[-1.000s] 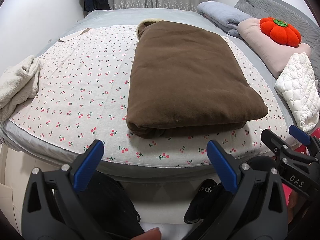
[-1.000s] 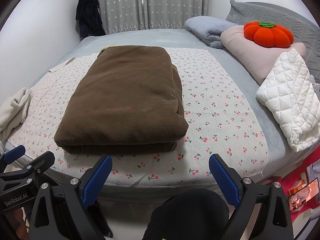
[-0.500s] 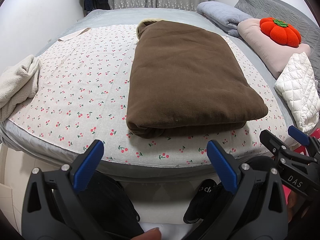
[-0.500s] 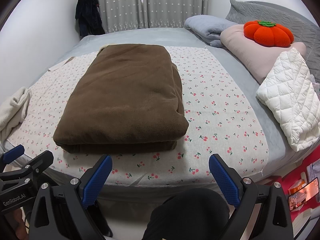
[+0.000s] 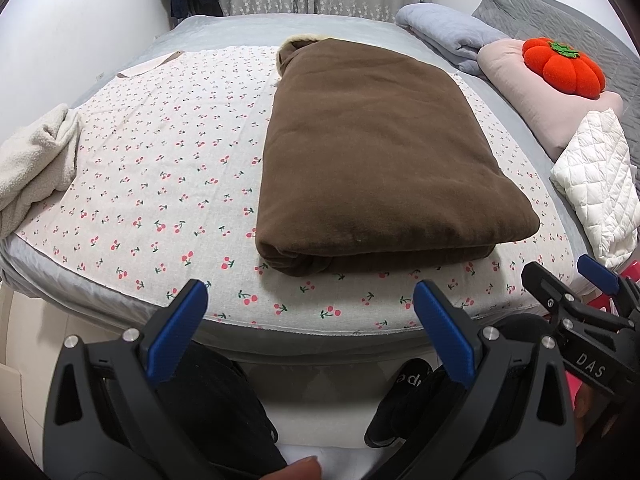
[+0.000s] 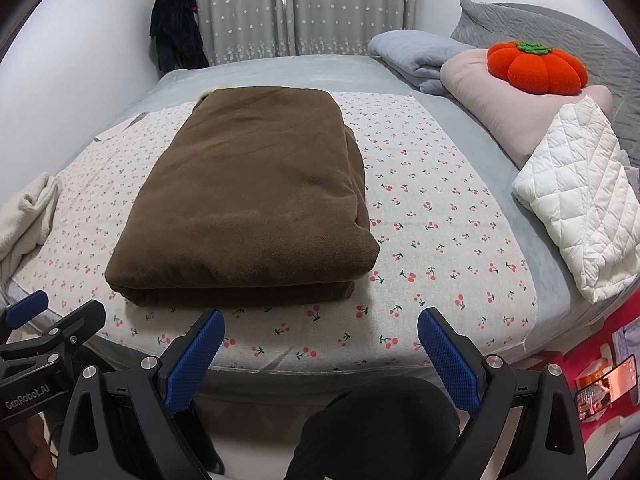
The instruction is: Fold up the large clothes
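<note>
- Brown garment (image 5: 372,152) lies folded into a thick rectangle on the cherry-print sheet (image 5: 160,184), long axis running away from the cameras, near edge close to the foot of the bed (image 6: 280,68). A pale lining shows at its far end.
- Left gripper (image 5: 310,320): blue-padded fingers spread wide, holding nothing, hovering off the near edge of the mattress, apart from the garment.
- Right gripper (image 6: 320,344): fingers likewise spread wide and holding nothing, short of the mattress edge, in front of the garment's near right corner.
- Surroundings, left side: a cream fleece item (image 5: 36,160) bunched at the sheet's left edge, well apart from the garment.
- Surroundings, right side: a white quilted bundle (image 6: 580,204) at the bed's right edge; behind it a pink pillow (image 6: 504,100) carrying an orange pumpkin cushion (image 6: 536,68); a pale blue-grey folded blanket (image 6: 408,56) beyond.
- Background: grey star-patterned curtains (image 6: 296,8); a dark garment (image 6: 176,36) hanging at the left wall.
- Obstructions: nothing lies between either gripper and the brown garment.
- Legible writing: "DAS" on the right gripper's body in the left wrist view; "GenRobot.AI" on the left gripper's body in the right wrist view. White letters on a dark item below the mattress read partly "ad"; remainder unreadable.
</note>
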`<state>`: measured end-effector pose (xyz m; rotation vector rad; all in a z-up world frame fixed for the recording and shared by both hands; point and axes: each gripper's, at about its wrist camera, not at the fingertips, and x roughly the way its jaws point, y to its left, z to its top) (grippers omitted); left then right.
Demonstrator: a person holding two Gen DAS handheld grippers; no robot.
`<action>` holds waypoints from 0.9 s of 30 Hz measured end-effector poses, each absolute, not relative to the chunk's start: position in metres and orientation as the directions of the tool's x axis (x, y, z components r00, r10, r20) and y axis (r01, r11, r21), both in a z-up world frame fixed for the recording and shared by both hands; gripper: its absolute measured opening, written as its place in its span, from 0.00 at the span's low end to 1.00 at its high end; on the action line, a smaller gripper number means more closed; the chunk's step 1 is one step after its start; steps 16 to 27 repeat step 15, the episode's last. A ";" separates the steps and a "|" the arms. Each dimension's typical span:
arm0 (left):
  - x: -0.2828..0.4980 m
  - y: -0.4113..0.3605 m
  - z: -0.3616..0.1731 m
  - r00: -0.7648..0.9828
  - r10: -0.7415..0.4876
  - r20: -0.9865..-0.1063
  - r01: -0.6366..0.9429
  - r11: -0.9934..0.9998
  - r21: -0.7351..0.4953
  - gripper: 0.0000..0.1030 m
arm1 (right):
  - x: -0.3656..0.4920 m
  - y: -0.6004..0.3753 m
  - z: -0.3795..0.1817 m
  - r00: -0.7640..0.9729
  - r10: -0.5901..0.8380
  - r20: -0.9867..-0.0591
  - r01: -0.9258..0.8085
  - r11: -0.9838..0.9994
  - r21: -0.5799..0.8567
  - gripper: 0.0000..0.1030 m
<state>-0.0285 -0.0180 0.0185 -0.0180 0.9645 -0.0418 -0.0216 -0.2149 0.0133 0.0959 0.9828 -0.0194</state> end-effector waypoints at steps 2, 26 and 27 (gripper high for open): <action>-0.027 -0.016 0.019 0.568 -0.047 -0.822 0.027 0.999 -0.039 0.99 | -0.022 -0.215 0.013 0.554 0.026 -0.832 0.059 0.996 0.071 0.96; -0.013 -0.013 0.009 0.541 -0.066 -0.838 0.031 0.998 -0.059 0.99 | -0.012 -0.213 0.008 0.539 0.016 -0.842 0.061 0.996 0.058 0.96; -0.013 -0.013 0.009 0.541 -0.066 -0.838 0.031 0.998 -0.059 0.99 | -0.012 -0.213 0.008 0.539 0.016 -0.842 0.061 0.996 0.058 0.96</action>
